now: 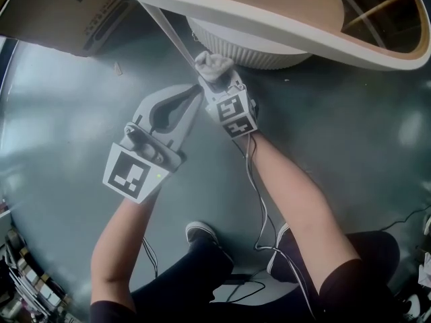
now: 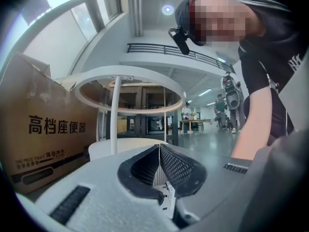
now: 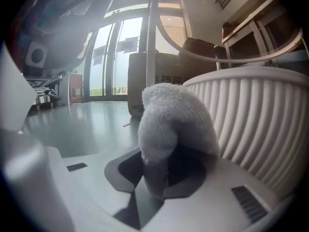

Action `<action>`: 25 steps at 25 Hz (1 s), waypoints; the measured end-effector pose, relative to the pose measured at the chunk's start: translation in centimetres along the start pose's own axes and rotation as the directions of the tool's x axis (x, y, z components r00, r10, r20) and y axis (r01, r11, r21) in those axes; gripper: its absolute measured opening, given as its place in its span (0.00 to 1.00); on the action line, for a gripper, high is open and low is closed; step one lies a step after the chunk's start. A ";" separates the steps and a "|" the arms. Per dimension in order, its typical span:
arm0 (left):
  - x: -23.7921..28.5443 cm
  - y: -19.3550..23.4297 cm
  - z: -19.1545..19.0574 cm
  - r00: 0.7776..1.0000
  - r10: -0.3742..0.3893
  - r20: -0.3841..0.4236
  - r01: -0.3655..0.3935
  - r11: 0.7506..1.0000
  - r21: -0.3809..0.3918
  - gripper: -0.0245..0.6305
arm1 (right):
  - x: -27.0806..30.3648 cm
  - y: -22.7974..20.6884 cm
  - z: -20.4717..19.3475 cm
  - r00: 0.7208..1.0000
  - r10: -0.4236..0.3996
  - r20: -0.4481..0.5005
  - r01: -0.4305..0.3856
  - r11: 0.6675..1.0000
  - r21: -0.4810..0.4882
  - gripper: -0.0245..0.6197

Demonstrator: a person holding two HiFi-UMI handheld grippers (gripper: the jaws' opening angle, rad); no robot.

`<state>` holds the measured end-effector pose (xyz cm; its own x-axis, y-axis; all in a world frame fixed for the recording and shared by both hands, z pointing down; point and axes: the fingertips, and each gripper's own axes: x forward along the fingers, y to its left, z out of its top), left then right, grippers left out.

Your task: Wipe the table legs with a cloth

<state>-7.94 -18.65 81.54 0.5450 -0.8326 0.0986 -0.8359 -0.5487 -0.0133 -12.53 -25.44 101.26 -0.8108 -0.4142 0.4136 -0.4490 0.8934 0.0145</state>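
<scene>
Head view: cloth (image 1: pixel 214 64) between leg (image 1: pixel 172 36) and ribbed base (image 1: pixel 252 51).

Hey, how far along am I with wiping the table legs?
Done: the cloth is picked up and pinched in the right gripper. In hand: it sits at the lower end of one thin white leg, beside the ribbed base. Left: nothing shows any leg finished, and nothing touches the other legs. The left gripper is shut and empty.
</scene>
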 end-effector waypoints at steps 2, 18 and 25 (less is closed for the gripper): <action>0.2 0.2 -0.9 1.000 0.002 -0.020 -0.002 1.000 0.013 0.04 | -0.9 -0.3 0.2 1.000 -0.003 -0.013 0.003 1.000 -0.006 0.16; -0.5 4.0 0.2 0.988 0.154 0.004 -0.153 0.987 -0.054 0.04 | -19.3 -3.8 21.8 0.893 -0.151 0.424 0.141 0.988 0.055 0.16; -1.1 4.4 -0.4 0.988 0.155 -0.012 -0.155 0.986 -0.056 0.04 | -15.0 -6.8 14.6 0.947 -0.144 0.288 0.127 0.989 0.077 0.16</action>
<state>-12.21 -20.15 81.77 0.4081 -0.9066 0.1076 -0.9127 -0.4077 0.0270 -2.85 -27.84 81.64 -0.8113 -0.5706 0.1272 -0.5757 0.8177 -0.0033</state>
